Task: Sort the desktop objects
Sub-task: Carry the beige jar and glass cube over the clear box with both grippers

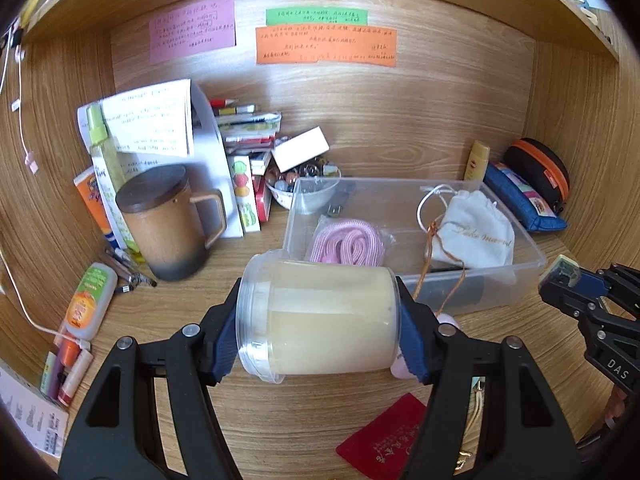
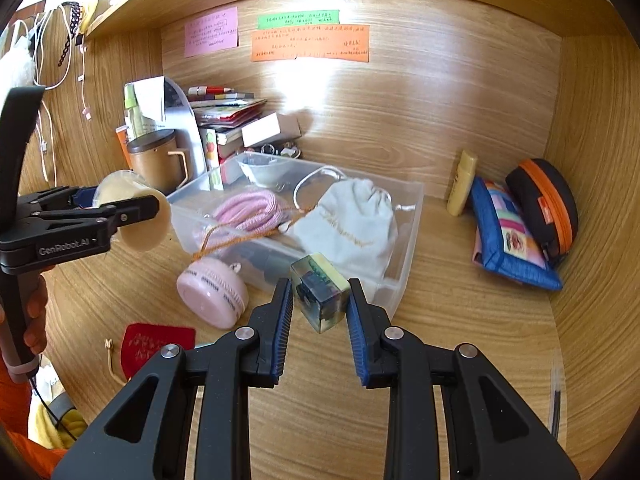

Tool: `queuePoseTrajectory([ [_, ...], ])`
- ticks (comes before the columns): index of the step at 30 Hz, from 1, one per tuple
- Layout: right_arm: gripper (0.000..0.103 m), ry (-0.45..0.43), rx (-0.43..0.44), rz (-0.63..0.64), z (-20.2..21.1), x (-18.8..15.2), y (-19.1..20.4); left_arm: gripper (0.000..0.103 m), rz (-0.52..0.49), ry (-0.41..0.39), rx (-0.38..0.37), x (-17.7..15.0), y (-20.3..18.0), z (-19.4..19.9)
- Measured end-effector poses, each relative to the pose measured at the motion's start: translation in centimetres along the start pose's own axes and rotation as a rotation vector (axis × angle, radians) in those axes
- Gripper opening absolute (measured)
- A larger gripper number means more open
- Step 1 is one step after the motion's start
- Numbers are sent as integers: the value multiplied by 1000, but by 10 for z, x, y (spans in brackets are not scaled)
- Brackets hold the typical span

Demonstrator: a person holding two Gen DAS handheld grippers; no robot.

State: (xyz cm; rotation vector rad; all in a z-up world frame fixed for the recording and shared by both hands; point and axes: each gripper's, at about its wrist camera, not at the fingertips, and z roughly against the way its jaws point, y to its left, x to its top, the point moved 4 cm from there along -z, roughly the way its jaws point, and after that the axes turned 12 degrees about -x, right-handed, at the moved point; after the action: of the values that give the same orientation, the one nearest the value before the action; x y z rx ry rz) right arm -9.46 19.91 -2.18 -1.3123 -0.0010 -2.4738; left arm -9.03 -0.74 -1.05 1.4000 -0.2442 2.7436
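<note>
The handwriting on the pink note and orange note is too small for me to read, my jar hides most of the pink round case, and the red pouch is partly hidden.

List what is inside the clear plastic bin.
The clear plastic bin holds a coiled pink cord, a white drawstring pouch and a dark object lying partly beneath the pouch; what it is cannot be told.
</note>
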Motion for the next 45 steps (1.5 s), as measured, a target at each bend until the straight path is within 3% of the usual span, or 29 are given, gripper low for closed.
queuePoseTrajectory([
  [16, 24, -11, -8, 17, -20, 25, -10, 66, -18, -37, -63, 42, -9, -9],
  [25, 24, 5, -3, 30, -39, 34, -10, 66, 28, 16, -89, 47, -2, -42],
  [45, 24, 52, 57, 64, -81, 42, 14, 66, 24, 88, -119, 47, -3, -86],
])
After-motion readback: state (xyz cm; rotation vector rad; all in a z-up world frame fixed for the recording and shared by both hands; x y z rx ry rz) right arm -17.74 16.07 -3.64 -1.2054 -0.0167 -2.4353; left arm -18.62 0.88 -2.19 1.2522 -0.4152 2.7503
